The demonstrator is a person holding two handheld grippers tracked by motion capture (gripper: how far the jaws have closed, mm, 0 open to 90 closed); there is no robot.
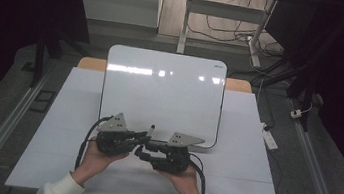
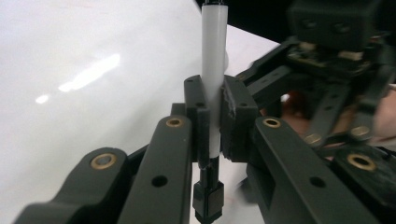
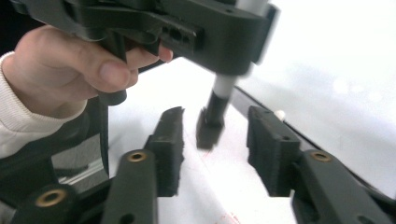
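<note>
One marker (image 2: 214, 70), white barrel with a black end, is sitting pinched upright in the left gripper (image 1: 142, 136); pads are pressing on the barrel from both sides in the left gripper view. The black end is hanging below the pads.

Right gripper (image 1: 139, 151) is standing spread; its two pads are flanking the marker's black end in the right gripper view without touching it.

Both grippers are meeting tip to tip near the front edge of the table (image 1: 249, 188), just off the near edge of the one whiteboard (image 1: 162, 96).

Two hands are working: left hand (image 1: 93, 160) under its gripper, right hand (image 1: 184, 177) likewise. Faint red marks (image 3: 224, 217) are showing on the white surface under the right gripper.
</note>
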